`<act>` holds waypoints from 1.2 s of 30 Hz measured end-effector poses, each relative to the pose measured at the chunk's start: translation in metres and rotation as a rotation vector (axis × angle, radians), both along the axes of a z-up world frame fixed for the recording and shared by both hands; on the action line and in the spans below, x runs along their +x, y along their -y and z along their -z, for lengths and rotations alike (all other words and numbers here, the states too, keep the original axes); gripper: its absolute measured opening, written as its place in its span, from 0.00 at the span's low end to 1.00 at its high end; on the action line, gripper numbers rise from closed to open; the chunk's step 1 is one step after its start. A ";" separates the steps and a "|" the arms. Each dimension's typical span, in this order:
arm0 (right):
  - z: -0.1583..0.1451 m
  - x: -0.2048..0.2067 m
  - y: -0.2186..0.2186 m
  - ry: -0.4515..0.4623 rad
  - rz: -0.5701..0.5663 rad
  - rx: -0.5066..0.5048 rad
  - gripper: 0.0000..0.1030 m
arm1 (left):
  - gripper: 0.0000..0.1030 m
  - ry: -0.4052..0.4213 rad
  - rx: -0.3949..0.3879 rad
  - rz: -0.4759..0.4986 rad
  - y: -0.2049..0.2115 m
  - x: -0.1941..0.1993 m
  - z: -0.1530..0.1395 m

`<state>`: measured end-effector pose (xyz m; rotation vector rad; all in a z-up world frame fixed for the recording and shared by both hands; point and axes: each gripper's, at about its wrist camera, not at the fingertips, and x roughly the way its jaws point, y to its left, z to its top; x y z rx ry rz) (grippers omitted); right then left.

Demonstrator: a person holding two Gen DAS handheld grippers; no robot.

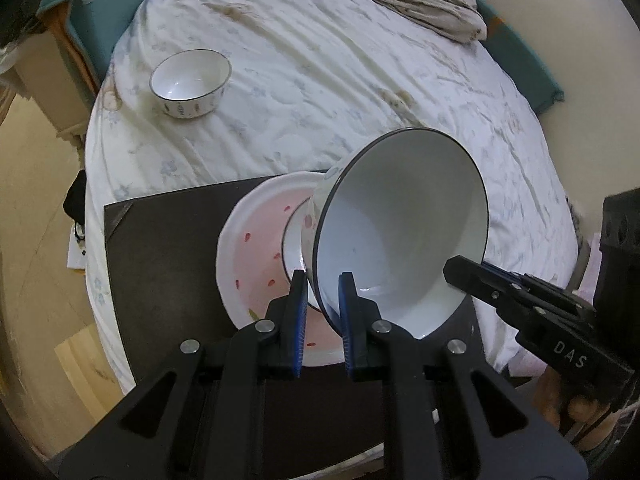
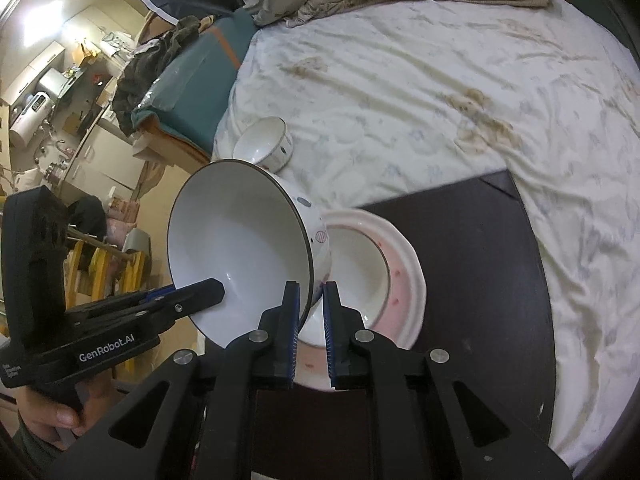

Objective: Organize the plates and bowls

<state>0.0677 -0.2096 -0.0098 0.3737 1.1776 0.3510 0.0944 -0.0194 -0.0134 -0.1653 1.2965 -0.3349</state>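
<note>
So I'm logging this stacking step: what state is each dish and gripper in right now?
Large bowl: lifted, tilted, gripped at its rim from both sides.
Pink plate: flat on the dark board, a shallow dish in it.
Small bowl: upright on the bed, empty.
Left gripper: shut on the rim.
Right gripper: shut on the rim.

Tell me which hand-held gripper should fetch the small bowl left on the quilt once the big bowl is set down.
Left, probably. Both the left hand-held gripper and right hand-held gripper clamp the big bowl, but the small bowl sits on the quilt toward the left gripper's side.
</note>
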 end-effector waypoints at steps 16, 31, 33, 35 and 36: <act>0.038 0.009 0.004 -0.061 0.000 -0.022 0.12 | 0.12 -0.008 0.054 -0.023 0.009 0.017 0.022; 0.058 0.015 0.004 -0.174 0.015 0.006 0.14 | 0.12 -0.159 0.063 -0.019 0.011 0.023 0.051; 0.059 0.014 0.006 -0.182 0.017 0.008 0.14 | 0.12 -0.179 0.063 -0.016 0.013 0.024 0.056; 0.062 0.014 0.009 -0.199 0.023 0.009 0.14 | 0.12 -0.186 0.066 -0.015 0.014 0.024 0.059; 0.064 0.014 0.010 -0.205 0.025 0.010 0.14 | 0.12 -0.185 0.065 -0.020 0.014 0.024 0.059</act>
